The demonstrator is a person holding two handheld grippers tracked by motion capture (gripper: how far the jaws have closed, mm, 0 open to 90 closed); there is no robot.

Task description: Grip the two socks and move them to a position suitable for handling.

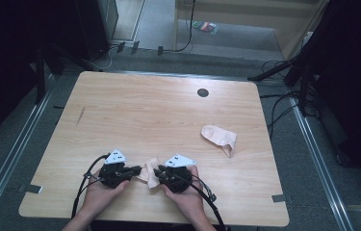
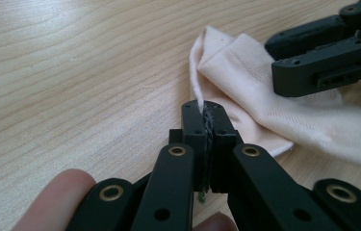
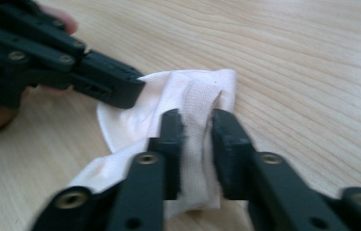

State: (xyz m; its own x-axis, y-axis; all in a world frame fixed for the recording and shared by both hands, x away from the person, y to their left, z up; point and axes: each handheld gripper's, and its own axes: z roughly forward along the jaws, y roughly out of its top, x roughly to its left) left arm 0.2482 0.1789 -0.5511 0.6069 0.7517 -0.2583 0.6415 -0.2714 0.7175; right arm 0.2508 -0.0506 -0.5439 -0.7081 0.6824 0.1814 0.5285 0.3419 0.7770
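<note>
A pale pink sock [image 1: 148, 174] lies crumpled near the table's front edge between my two grippers. My left gripper [image 1: 138, 169] comes at it from the left. In the left gripper view its jaws [image 2: 206, 109] are shut on a thin edge of the sock [image 2: 245, 82]. My right gripper [image 1: 158, 171] comes from the right, and in the right gripper view [image 3: 197, 126] it is closed around a thick fold of the sock [image 3: 192, 89]. A second pink sock [image 1: 220, 136] lies flat at the right of the wooden table [image 1: 135, 110].
A small black round grommet [image 1: 202, 92] sits in the tabletop near the far edge. Cables [image 1: 274, 108] and dark stands surround the table on the floor. Each gripper's cable trails toward the front edge beside the hands.
</note>
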